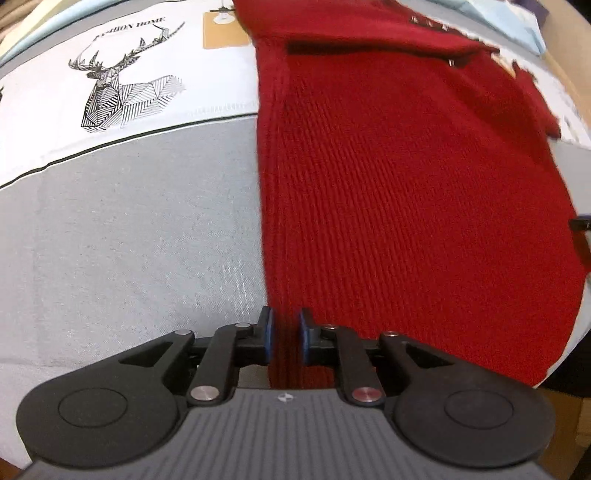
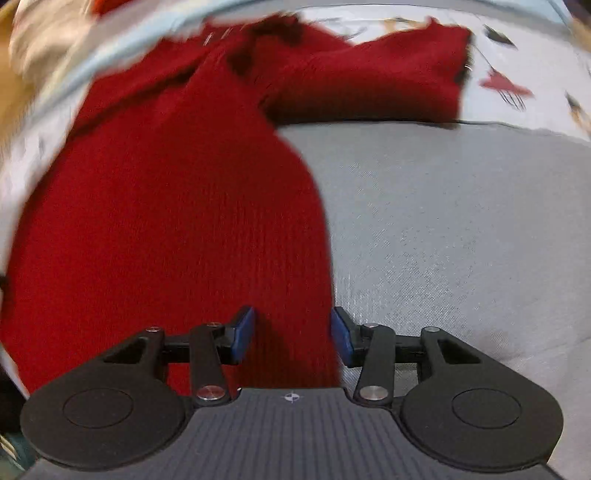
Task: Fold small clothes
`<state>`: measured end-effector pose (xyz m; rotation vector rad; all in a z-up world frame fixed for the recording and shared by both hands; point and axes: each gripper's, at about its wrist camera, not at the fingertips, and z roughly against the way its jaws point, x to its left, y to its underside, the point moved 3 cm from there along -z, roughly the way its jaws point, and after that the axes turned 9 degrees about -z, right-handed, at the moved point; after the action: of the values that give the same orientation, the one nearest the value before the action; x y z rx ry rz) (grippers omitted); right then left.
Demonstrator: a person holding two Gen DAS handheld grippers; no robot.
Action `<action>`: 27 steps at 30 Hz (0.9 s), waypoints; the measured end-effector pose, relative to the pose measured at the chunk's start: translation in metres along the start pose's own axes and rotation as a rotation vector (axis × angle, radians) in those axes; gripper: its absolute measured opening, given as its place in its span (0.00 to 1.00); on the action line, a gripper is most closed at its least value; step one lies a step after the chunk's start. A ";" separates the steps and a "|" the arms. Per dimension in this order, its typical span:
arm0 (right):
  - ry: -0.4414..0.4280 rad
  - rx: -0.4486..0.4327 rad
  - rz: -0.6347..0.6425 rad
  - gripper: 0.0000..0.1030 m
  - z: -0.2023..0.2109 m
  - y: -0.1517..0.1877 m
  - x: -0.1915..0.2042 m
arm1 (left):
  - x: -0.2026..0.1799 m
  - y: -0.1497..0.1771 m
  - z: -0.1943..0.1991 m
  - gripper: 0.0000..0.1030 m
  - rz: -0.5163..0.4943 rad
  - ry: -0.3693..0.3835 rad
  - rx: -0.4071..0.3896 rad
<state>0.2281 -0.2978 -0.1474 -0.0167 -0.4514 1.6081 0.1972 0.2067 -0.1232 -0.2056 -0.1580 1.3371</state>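
A red knitted sweater (image 1: pixel 406 177) lies spread over a grey cloth-covered surface (image 1: pixel 129 240). In the left wrist view its left edge runs down into my left gripper (image 1: pixel 286 332), whose blue pads stand close together with the knit filling the narrow gap. The right wrist view shows the same sweater (image 2: pixel 166 221), a sleeve (image 2: pixel 369 81) stretched out to the right at the top. My right gripper (image 2: pixel 293 332) stands open, its blue pads apart, and the sweater's right edge lies between them without being pressed.
A white cloth panel with a black deer print (image 1: pixel 122 88) and a tan tag (image 1: pixel 221 33) lies beyond the grey area at upper left. More printed cloth (image 2: pixel 517 85) shows at upper right in the right wrist view.
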 end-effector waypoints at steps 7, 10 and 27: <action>-0.022 0.028 -0.017 0.14 0.013 0.003 -0.006 | 0.001 -0.005 0.020 0.15 0.015 -0.064 -0.079; 0.007 0.029 -0.005 0.14 0.016 0.003 -0.012 | -0.005 -0.019 0.038 0.15 0.047 -0.054 -0.172; 0.115 -0.012 0.211 0.21 0.000 -0.015 0.011 | -0.137 -0.162 0.043 0.15 -0.110 -0.081 -0.533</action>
<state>0.2411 -0.2868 -0.1407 -0.1703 -0.3802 1.8012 0.3094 0.0404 -0.0424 -0.5839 -0.5875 1.1723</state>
